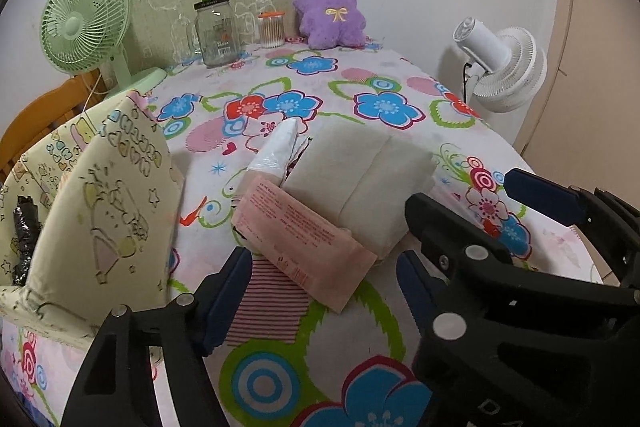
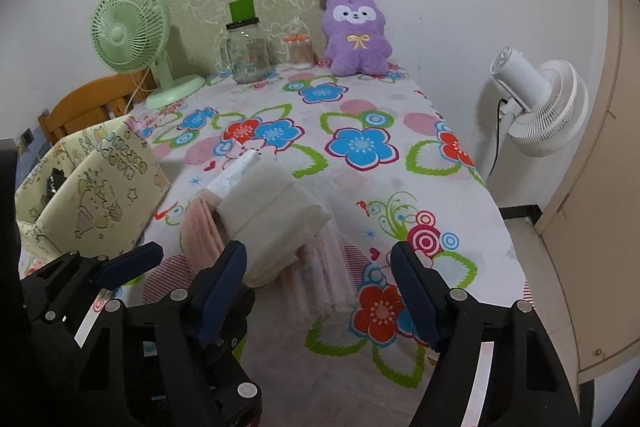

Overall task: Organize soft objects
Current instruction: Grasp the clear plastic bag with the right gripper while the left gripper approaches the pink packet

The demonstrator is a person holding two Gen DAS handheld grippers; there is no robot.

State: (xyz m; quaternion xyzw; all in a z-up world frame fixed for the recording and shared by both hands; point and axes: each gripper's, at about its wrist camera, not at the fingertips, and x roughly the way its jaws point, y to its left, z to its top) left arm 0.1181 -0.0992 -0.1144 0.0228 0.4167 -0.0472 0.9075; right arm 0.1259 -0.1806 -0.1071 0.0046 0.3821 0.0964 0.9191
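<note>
Showing only partly in each wrist view, the stack of soft packs (image 1: 352,179) is lying mid-table on the flowered tablecloth (image 1: 360,83); its underside and the lower pink packs are hiding beneath the white pack on top. Print on the pink pack (image 1: 304,239) is running too small to read, and the label on the glass jar (image 1: 216,27) is staying illegible too. Left gripper (image 1: 320,291) fingers are standing spread, nothing between the pads, the pink pack lying just ahead of them. Right gripper (image 2: 320,279) fingers are likewise spread, the left pad (image 2: 228,271) sitting just beside the stack edge; contact cannot be told. A cream printed box (image 1: 100,195) is standing left of the stack; green fan (image 1: 84,19), purple plush (image 1: 328,11) and white fan (image 1: 504,67) are standing well behind
</note>
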